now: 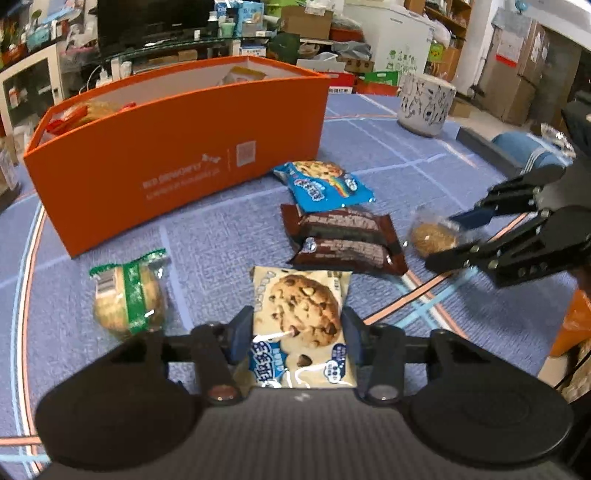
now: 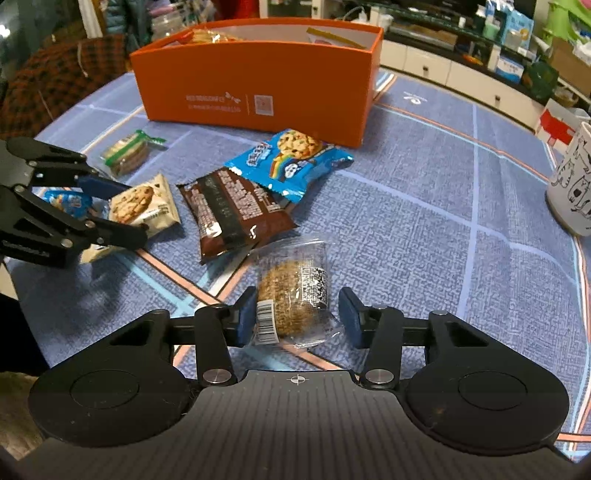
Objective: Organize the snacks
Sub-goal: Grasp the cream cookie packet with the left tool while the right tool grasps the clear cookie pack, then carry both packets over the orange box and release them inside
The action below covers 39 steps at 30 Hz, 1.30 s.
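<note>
An orange box [image 1: 177, 162] [image 2: 258, 85] stands on the blue cloth with several snacks inside. My left gripper [image 1: 297, 330] [image 2: 122, 210] is open around a beige chocolate-chip cookie packet [image 1: 303, 325] [image 2: 142, 206]. My right gripper [image 2: 297, 314] [image 1: 447, 240] is open around a clear-wrapped brown cookie [image 2: 291, 299] [image 1: 432, 236], its left pad touching the wrapper. A blue rainbow cookie packet [image 1: 321, 181] [image 2: 291, 158], a brown packet [image 1: 343, 236] [image 2: 232, 210] and a green-banded cookie pack [image 1: 127, 299] [image 2: 127, 151] lie on the cloth.
A white patterned mug [image 2: 572, 184] [image 1: 424, 103] stands at the table's right side. A dark plaid cloth [image 2: 55, 81] lies beyond the table's left edge. Shelves and cartons [image 1: 306, 22] fill the background.
</note>
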Available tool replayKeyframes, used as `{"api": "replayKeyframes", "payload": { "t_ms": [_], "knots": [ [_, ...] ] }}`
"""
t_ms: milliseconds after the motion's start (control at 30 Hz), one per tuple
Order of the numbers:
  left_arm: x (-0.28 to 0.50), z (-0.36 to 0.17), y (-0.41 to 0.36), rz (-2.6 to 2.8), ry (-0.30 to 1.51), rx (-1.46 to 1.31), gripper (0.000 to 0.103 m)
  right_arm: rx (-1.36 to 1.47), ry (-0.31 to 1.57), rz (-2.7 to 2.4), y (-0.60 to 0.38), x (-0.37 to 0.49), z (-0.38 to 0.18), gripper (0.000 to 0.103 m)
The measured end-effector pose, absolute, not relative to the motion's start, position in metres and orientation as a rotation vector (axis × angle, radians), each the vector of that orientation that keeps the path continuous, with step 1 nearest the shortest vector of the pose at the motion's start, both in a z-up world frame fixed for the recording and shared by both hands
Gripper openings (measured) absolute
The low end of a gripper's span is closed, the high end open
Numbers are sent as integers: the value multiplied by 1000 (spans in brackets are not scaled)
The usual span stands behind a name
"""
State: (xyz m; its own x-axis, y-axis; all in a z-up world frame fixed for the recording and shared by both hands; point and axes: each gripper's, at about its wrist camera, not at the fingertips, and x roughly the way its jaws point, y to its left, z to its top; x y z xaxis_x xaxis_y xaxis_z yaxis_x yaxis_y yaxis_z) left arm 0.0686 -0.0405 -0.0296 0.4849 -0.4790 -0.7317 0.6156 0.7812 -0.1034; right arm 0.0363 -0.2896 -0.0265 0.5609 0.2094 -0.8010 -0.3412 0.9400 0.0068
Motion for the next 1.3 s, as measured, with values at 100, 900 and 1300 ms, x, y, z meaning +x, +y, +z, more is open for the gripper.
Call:
{"api": "replayKeyframes", "payload": {
  "t_ms": [100, 900, 1300],
  "knots": [
    [65, -23, -38, -664, 794, 184, 47, -168, 922, 323, -284, 34, -26, 29],
    [68, 49, 41, -400, 584, -26, 47, -192, 764, 87, -289, 31, 16, 28],
    [79, 98, 60, -309, 474, -47, 47, -158, 636, 74, -257, 33, 55, 28]
  ]
}}
